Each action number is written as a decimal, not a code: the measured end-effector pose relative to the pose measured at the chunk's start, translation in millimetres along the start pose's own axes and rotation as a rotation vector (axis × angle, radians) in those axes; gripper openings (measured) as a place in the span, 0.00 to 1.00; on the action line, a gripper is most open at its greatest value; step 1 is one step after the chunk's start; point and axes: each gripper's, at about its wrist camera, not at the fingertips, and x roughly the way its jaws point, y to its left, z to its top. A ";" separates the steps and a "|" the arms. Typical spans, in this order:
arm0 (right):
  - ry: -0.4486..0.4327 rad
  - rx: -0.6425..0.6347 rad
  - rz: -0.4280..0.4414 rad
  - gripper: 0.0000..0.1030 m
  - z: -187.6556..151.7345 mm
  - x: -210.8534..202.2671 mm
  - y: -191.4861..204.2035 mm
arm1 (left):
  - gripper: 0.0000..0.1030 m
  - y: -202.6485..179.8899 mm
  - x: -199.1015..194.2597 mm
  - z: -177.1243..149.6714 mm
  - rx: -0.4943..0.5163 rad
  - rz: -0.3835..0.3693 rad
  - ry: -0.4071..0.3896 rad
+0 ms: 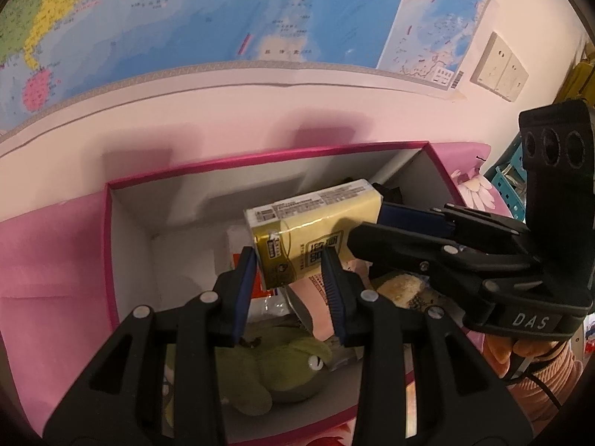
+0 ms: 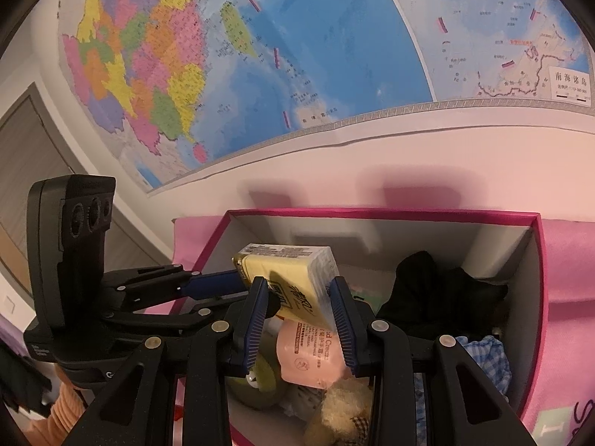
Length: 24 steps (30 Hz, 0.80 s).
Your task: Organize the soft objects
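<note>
Both grippers clamped on the yellow tissue pack, held above the open pink storage box: left gripper pinching the near end, right gripper the other. Best lowered level, released together, clear of the green plush and pink pouch. Both angled downward, converging.

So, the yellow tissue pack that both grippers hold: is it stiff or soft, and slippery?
The yellow tissue pack probably yields a little, since it is wrapped tissue. Its glossy film may slip on the pads. It looks light: both grippers hold it above the pink box.
</note>
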 end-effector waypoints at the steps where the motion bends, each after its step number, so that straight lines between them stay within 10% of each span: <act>1: 0.000 0.001 0.001 0.35 0.4 0.5 0.1 | 0.37 -0.6 1.2 1.0 0.000 0.001 0.003; 24: -0.045 0.025 -0.069 0.44 -7.3 -9.6 -1.4 | 0.37 1.7 -10.7 -5.8 -0.020 0.001 -0.029</act>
